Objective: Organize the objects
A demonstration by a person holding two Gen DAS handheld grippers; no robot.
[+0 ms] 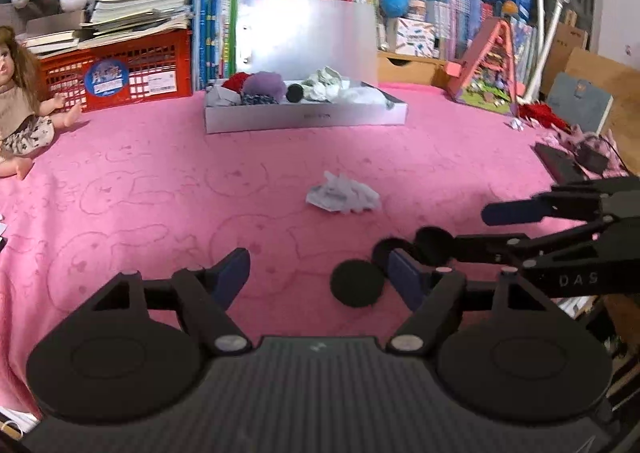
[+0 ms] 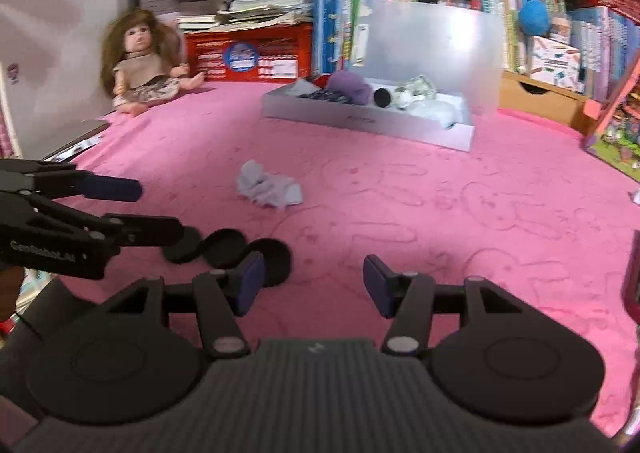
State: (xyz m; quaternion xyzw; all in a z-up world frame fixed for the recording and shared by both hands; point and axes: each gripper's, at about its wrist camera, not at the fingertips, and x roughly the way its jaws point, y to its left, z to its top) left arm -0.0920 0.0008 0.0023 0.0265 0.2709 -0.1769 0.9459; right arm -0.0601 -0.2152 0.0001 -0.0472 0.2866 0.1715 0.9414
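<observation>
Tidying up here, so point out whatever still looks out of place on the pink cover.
A crumpled paper wad lies loose mid-cover, while similar scraps sit in the grey box behind it. Three black discs lie scattered, overlapping, near both open tongs, left and right. Nothing looks spilled or broken.

Left tool [image 1: 316, 277] – fingers spread; right tool [image 2: 314, 279] – likewise, empty.
</observation>
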